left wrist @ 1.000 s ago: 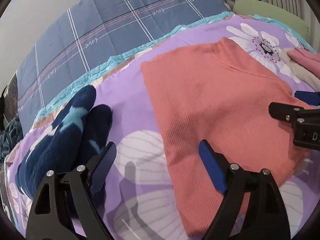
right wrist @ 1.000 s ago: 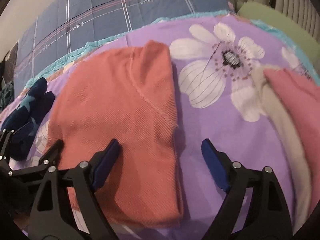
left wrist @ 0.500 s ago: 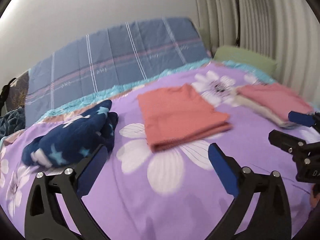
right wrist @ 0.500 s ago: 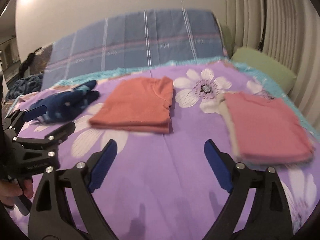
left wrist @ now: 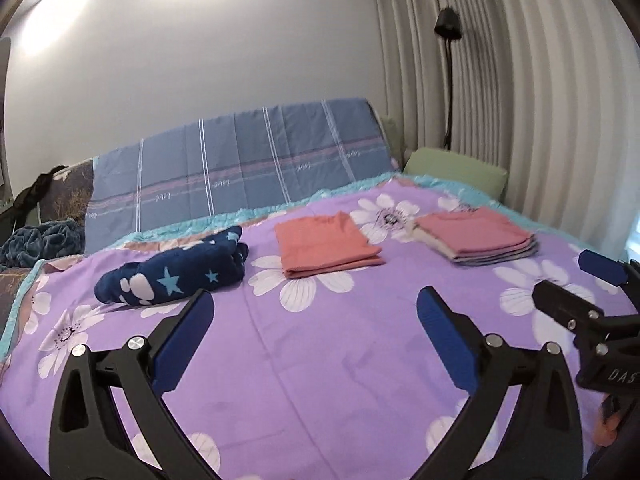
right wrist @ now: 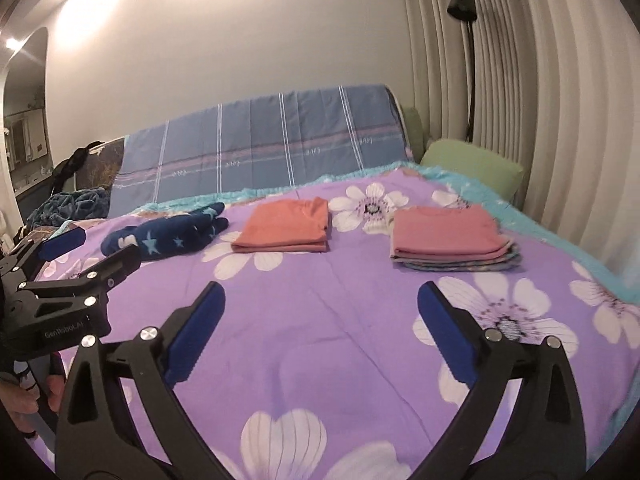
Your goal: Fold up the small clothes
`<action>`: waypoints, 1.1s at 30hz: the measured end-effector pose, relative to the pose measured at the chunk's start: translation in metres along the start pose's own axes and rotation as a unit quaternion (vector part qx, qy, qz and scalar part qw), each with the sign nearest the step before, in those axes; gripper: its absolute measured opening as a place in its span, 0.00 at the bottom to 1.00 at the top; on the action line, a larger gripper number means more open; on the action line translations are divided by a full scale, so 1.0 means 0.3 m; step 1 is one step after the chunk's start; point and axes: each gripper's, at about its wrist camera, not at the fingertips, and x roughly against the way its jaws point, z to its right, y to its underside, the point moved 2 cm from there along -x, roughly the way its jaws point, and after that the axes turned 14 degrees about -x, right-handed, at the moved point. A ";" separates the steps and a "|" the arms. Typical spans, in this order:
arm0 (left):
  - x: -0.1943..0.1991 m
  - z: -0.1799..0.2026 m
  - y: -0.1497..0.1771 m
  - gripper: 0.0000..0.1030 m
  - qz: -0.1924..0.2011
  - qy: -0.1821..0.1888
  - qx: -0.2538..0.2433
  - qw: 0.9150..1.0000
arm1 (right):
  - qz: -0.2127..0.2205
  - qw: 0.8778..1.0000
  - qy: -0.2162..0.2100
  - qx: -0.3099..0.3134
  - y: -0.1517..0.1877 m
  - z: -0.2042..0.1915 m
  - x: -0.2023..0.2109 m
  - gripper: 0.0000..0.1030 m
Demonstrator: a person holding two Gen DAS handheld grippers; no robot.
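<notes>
A folded orange garment (left wrist: 326, 244) (right wrist: 286, 228) lies flat on the purple flowered bedspread (left wrist: 320, 360). A rolled navy star-print garment (left wrist: 176, 272) (right wrist: 168, 236) lies to its left. A stack of folded clothes with a pink one on top (left wrist: 478, 234) (right wrist: 448, 236) lies to its right. My left gripper (left wrist: 312, 332) is open and empty, held back over the near part of the bed. My right gripper (right wrist: 320, 320) is open and empty, also well short of the clothes. Each gripper shows at the edge of the other's view.
A blue plaid cover (left wrist: 240, 168) stands at the head of the bed, with a green pillow (left wrist: 456, 168) to its right. Pleated curtains (left wrist: 540, 100) and a black floor lamp (left wrist: 448, 28) stand on the right. A crumpled teal blanket (left wrist: 44, 236) lies at the far left.
Both grippers have pulled back and up from the orange garment, which now lies folded far ahead. The whole bed and the room have come into view.
</notes>
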 end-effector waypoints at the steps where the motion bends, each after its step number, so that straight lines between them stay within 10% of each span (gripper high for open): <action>1: 0.032 0.007 0.000 0.99 0.005 0.002 0.000 1.000 | 0.004 1.000 0.002 0.004 0.003 -0.008 0.031 0.97; 19: 0.375 0.064 0.069 0.99 0.055 -0.052 0.016 0.997 | 0.047 0.998 0.038 0.012 0.040 -0.028 0.312 0.98; 33: 0.385 0.084 0.109 0.99 0.018 -0.005 0.029 0.999 | 0.048 0.997 0.050 0.022 0.081 -0.025 0.330 0.98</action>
